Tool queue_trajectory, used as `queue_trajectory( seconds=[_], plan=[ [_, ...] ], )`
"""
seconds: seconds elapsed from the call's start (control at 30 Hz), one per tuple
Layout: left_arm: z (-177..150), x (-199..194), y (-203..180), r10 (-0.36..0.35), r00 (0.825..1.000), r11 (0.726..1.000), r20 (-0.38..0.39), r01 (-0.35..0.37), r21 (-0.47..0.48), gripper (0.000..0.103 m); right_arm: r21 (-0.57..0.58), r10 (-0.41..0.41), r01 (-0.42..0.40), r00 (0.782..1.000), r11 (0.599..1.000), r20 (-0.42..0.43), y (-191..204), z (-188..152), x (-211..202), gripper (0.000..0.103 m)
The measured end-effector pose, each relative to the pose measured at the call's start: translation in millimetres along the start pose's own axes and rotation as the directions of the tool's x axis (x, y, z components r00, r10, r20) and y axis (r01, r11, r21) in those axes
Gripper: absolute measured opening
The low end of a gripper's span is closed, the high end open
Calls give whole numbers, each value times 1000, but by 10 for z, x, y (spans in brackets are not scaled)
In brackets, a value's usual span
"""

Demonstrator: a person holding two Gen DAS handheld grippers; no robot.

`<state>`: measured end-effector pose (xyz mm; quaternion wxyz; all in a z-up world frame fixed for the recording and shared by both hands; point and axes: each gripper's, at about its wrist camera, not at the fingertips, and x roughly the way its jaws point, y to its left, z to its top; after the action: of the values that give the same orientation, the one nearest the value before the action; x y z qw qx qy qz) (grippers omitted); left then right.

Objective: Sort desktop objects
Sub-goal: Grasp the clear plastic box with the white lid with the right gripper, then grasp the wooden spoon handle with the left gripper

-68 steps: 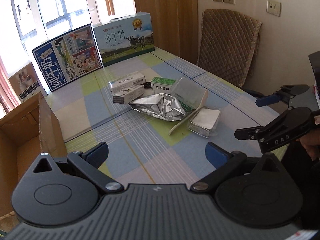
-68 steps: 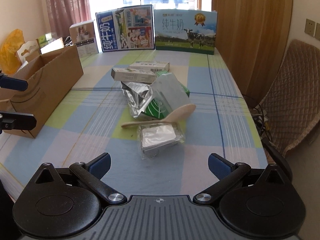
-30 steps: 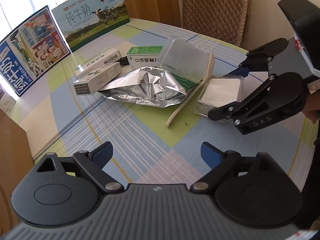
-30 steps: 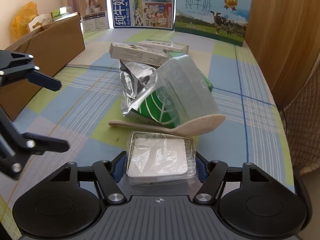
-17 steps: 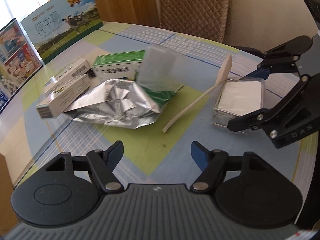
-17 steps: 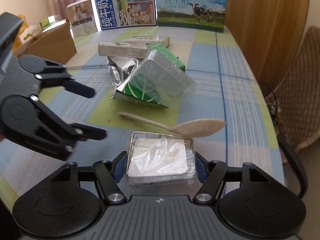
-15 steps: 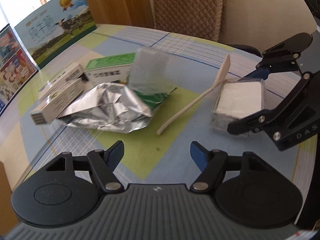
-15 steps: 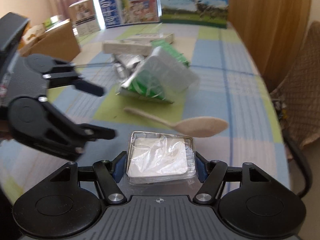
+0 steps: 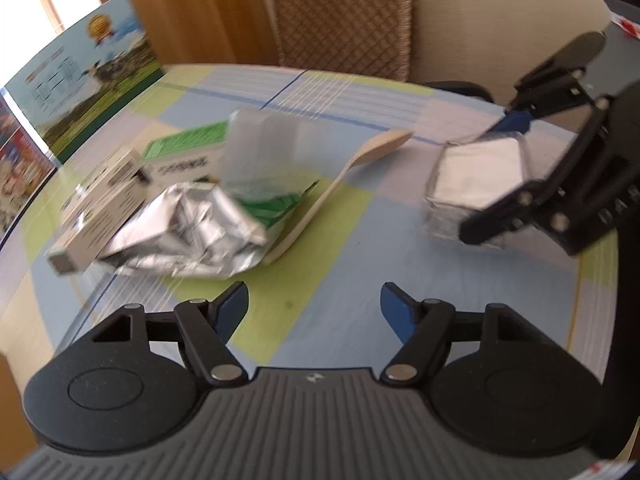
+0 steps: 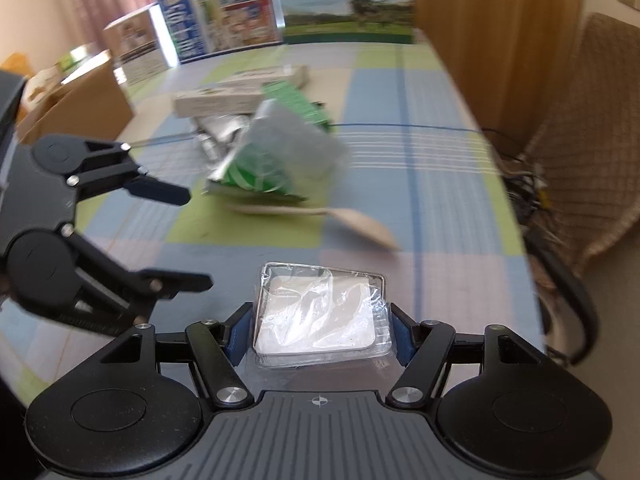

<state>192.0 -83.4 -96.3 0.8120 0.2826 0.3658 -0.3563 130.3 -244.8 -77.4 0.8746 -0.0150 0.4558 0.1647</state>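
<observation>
Clear box point(image 10: 320, 314) lying flat, pinched across by right gripper point(image 10: 320, 330), left gripper point(image 9: 314, 306) spread, empty.

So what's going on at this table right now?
A person is sorting table clutter with two handheld grippers. The right gripper is shut on a clear plastic-wrapped box. The left gripper is open and holds nothing. A wooden spoon, foil bag and small cartons lie on the table.
</observation>
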Motion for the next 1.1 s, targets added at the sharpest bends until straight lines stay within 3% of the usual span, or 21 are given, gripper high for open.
queue_trajectory(
  seconds=[0.5, 0.8, 1.1],
  plan=[
    [344, 343, -308, -47, 999, 977, 13, 43, 211, 59, 66, -74, 74, 997, 995, -2, -253, 20, -128, 65],
    [563, 533, -249, -101, 995, 973, -1, 99, 207, 48, 64, -68, 71, 997, 995, -35, -296, 39, -102, 65],
    [685, 602, -120, -185, 980, 970, -75, 194, 145, 32, -88, -46, 36, 992, 995, -117, -294, 37, -30, 65]
  ],
)
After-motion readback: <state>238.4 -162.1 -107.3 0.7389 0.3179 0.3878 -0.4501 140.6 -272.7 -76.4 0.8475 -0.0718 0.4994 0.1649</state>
